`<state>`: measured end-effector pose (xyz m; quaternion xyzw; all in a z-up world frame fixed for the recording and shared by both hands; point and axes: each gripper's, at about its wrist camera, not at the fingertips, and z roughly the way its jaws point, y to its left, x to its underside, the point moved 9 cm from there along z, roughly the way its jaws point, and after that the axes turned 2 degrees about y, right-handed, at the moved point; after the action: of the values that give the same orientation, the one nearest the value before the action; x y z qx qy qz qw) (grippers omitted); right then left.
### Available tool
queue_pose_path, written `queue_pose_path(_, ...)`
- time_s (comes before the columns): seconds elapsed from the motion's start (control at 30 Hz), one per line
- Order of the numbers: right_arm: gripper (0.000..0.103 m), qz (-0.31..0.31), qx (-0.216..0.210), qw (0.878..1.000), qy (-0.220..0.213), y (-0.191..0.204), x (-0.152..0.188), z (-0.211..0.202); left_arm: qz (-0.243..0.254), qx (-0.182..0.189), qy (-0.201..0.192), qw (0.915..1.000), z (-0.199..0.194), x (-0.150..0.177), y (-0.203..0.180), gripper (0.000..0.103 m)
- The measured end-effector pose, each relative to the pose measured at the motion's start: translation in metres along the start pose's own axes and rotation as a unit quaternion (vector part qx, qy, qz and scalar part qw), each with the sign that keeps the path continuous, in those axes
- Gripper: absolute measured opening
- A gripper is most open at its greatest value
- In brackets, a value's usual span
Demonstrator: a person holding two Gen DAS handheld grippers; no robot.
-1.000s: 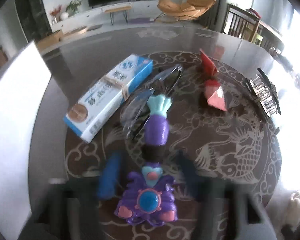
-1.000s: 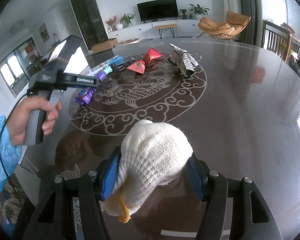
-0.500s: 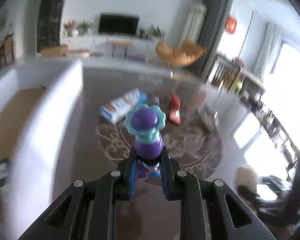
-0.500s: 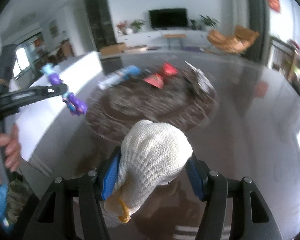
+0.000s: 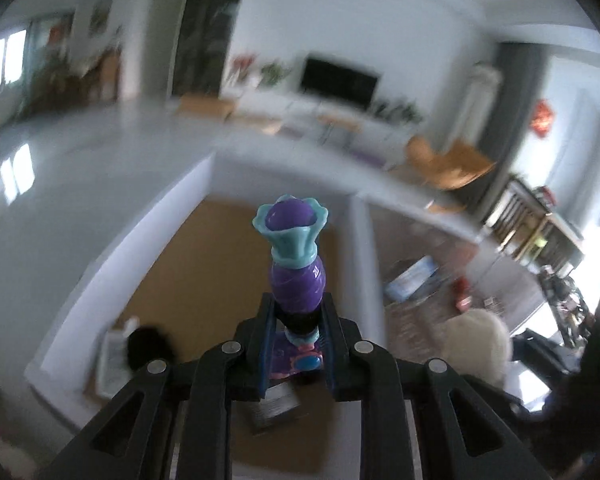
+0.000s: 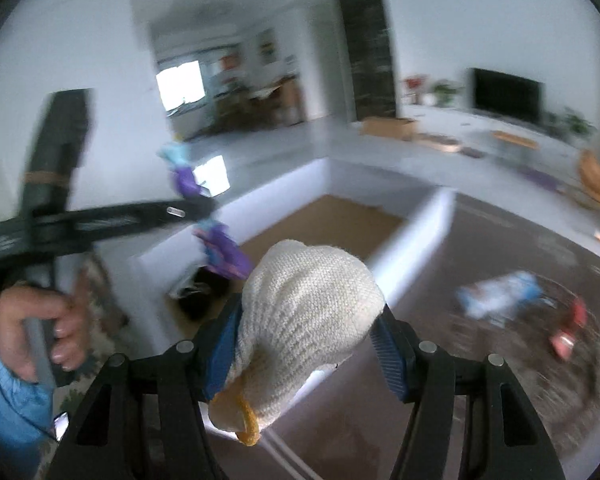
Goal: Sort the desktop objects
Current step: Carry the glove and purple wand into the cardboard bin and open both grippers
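left gripper clamped tight on the purple toy, pads pinching its dark narrow waist; teal frilled end points away from the camera, purple base with the blue button sits under the jaws; toy is off the table, hanging over the white box, above its brown cardboard floor; a dark object lies in the box's near left corner, too blurred to identify; a small printed card lies just below the jaws

right gripper roughly half open, closed on the white knit glove; blue pads press both sides of the bundle, yellow cuff hangs out below; glove is in the air over the dark table edge, just beside the box's near wall

right wrist view also shows the left gripper side-on with the toy over the box, a hand on its handle, light blue sleeve below

remaining on the table, well apart from both grippers: blue-white carton and red items, all motion-blurred; carton also visible in left wrist view, as is the glove at lower right
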<state>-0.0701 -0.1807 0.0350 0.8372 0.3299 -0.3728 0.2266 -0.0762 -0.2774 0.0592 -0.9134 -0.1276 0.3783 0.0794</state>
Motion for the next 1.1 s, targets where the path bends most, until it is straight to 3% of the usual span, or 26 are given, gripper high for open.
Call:
queue_pose_path(0.13, 0.063, -0.031, -0.031, 0.998, 0.054, 0.038, -0.001, 0.063, -0.011, -0.034, 0.102, 0.9942, 0.052, 0.021, 0.046, 0.020)
queue_pose_path(0.23, 0.076, -0.012, -0.037, 0.991, 0.125, 0.043, 0.008, 0.110, -0.024, -0.075, 0.168, 0.9826, 0.086, 0.042, 0.067, 0.033)
queue_pose_path(0.3, 0.078, 0.007, -0.036, 0.990, 0.134, 0.039, 0.009, 0.120, -0.037, -0.101, 0.170, 0.9796, 0.095, 0.041, 0.081, 0.056)
queue_pose_path(0.37, 0.086, 0.032, -0.044, 0.993, 0.107, 0.030, 0.002, 0.109, -0.045, -0.126, 0.145, 0.9803, 0.093, 0.036, 0.095, 0.064)
queue_pose_path(0.47, 0.101, 0.044, -0.028, 0.998, 0.044, 0.008, -0.008, 0.076, -0.060, -0.134, 0.107, 0.9833, 0.081, 0.032, 0.098, 0.068)
queue_pose_path(0.57, 0.103, 0.043, 0.017, 0.999, 0.003, -0.030, 0.001, 0.041, -0.066, -0.113, 0.088, 0.9874, 0.067, 0.033, 0.081, 0.068)
queue_pose_path(0.67, 0.103, 0.044, 0.084, 0.995, 0.016, -0.081, 0.036, 0.026, -0.037, -0.074, 0.067, 0.9942, 0.052, 0.036, 0.034, 0.069)
queue_pose_path(0.8, 0.103, 0.054, 0.185, 0.978, 0.078, -0.163, 0.123, 0.009, 0.053, 0.002, 0.049, 0.9974, 0.029, 0.051, -0.069, 0.070)
queue_pose_path(0.83, 0.103, 0.064, 0.213, 0.970, 0.097, -0.188, 0.151, -0.002, 0.074, 0.017, 0.049, 0.9959, 0.018, 0.053, -0.092, 0.071)
queue_pose_path(0.93, 0.103, 0.096, 0.264, 0.953, 0.113, -0.240, 0.199, -0.038, 0.142, 0.063, 0.059, 0.9861, 0.016, 0.081, -0.170, 0.102)
queue_pose_path(1.0, 0.103, 0.126, 0.293, 0.941, 0.114, -0.271, 0.221, -0.061, 0.176, 0.083, 0.074, 0.9781, 0.029, 0.105, -0.212, 0.103)
queue_pose_path(1.1, 0.103, 0.179, 0.317, 0.924, 0.119, -0.311, 0.243, -0.096, 0.210, 0.073, 0.122, 0.9674, 0.081, 0.147, -0.255, 0.103)
